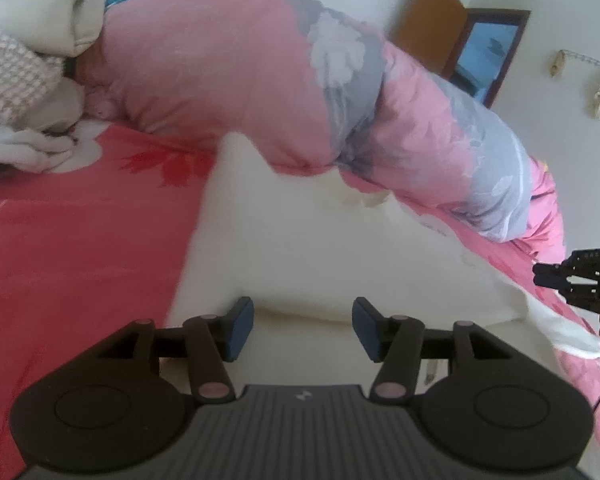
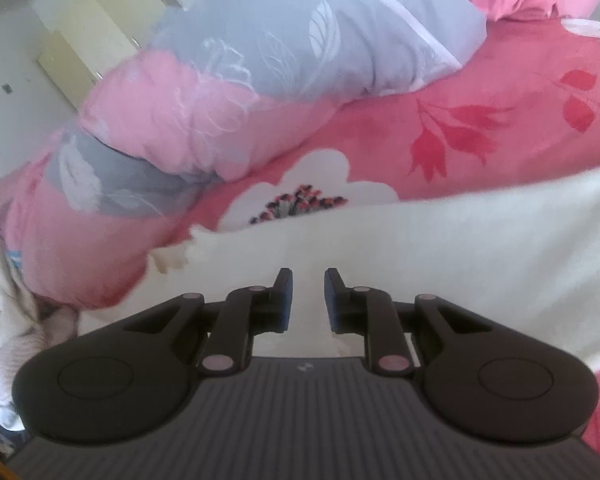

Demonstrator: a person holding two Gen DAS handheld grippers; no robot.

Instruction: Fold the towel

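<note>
White terry fills our near view: the towel [image 1: 320, 240] lies flat on the pink flowered bedsheet [image 1: 80, 240]. Our left gripper [image 1: 302, 328] hangs released over its near edge; our right gripper [image 2: 308, 300] stands slightly parted above it, grasping nothing. Beyond it lies a rolled pink-and-grey quilt [image 1: 240, 80].

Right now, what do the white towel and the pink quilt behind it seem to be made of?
White towel: probably soft terry or fleece; matte and fuzzy-looking, though blur hides the weave. Pink quilt: probably smooth printed cotton or polyester over padding; it looks puffy, with rounded folds and a grey floral print.
</note>
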